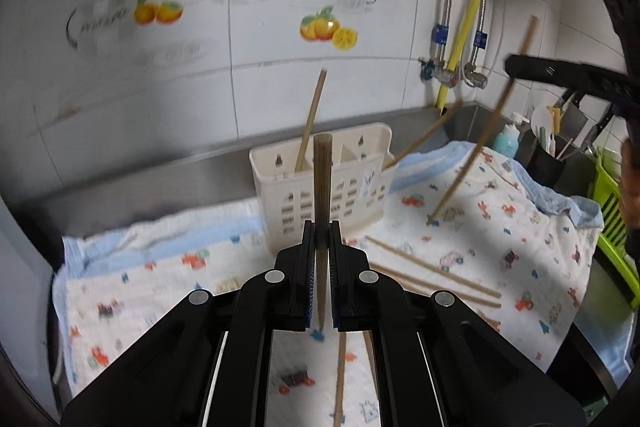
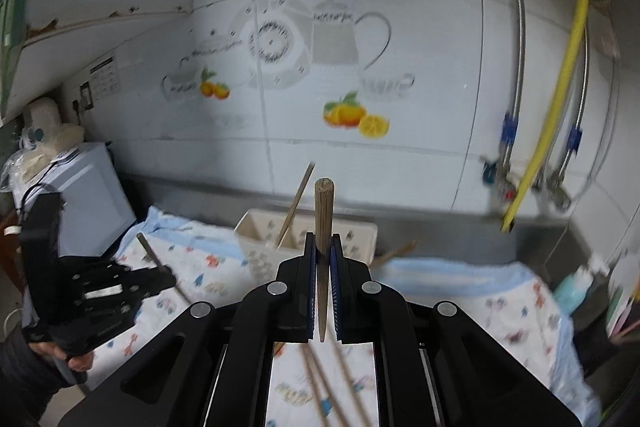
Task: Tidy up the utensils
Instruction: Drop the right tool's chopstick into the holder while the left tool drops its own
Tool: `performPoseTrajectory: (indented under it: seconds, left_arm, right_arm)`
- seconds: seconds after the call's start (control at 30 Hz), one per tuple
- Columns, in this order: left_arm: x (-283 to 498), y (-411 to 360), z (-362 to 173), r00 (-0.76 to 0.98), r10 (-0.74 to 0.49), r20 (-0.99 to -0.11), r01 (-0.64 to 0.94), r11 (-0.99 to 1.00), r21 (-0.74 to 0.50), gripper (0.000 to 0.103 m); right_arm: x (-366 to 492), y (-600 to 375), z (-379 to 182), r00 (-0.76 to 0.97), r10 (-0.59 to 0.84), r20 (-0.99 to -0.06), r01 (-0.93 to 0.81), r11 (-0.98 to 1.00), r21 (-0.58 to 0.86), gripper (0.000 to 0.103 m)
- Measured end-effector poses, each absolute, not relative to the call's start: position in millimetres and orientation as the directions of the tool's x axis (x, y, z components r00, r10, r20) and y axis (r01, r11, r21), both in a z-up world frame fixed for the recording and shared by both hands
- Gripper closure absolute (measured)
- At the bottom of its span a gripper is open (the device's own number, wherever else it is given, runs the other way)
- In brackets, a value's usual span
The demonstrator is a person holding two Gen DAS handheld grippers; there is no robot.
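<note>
I've got both grippers, left (image 1: 322, 247) and right (image 2: 322, 251), each clamped on a chopstick (image 1: 322, 187), near the cream caddy (image 1: 320, 183): light, stiff, slick wood, so I'd grip mid-shaft.

Dim, cool indoor light; motion blur throughout, heavier in right view; strong fisheye bending, dark vignetted corners.

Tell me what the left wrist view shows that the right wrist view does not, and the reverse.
Only the left wrist view shows the green rack and the knives beside it. Only the right wrist view shows the blue box at the counter's left end. Both show the slotted holder with a chopstick in it, the printed cloth, and each gripper shut on its own chopstick.
</note>
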State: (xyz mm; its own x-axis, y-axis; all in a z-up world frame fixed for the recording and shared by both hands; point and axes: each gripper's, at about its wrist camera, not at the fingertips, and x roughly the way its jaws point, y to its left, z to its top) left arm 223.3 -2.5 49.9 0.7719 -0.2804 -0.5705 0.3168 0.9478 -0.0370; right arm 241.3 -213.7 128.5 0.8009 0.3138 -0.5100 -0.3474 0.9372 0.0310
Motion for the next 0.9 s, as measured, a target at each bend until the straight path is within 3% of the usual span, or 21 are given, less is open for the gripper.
performPoseTrajectory:
  seconds: [0.53,0.77,0.9]
  left_arm:
    - [261.5,-17.3,154.2,0.880,-0.257,-0.400,0.292,0.956,0.030,0.098]
    - [293.6,-22.9,158.9,0.908,-0.217,-0.357,0.248,0.968,0.042,0.098]
    - [313.4,-23.5,150.1,0.903,-0.205,-0.377,0.231,0.973,0.025,0.098]
  right_arm:
    - [326.3,-201.4,146.0,0.821,0.295,-0.489,-0.329,0.944,0.016,0.096]
    - [340.3,-199.9,127.2,0.800,0.307,-0.516,-0.342,0.939,0.027,0.096]
    - [344.9,-199.4,116.1,0.788,0.309,-0.532,-0.351,0.936,0.024,0.096]
